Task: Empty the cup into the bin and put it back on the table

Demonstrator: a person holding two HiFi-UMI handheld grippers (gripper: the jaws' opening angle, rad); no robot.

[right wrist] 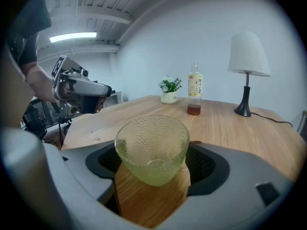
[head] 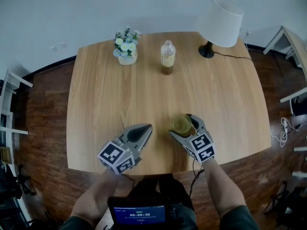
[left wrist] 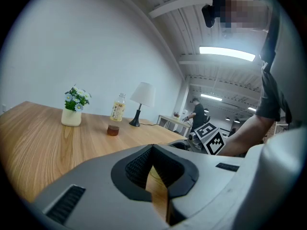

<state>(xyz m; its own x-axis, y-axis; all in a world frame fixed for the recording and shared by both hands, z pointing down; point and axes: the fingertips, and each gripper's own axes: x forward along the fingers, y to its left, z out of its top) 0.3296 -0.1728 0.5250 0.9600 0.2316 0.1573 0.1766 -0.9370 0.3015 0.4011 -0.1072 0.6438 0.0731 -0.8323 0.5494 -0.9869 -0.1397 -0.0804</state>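
Cup [right wrist: 152,150]: translucent greenish glass, pebbled outside. Table [head: 105,95]: smooth matt wood with visible grain. My right gripper [head: 182,126]: matt grey plastic shell, finely textured black pads [right wrist: 207,164].

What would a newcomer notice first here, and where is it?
A green glass cup stands near the front edge of the table, between the open jaws of the right gripper. Along the far edge stand a white lamp, a bottle and a small pot of flowers.
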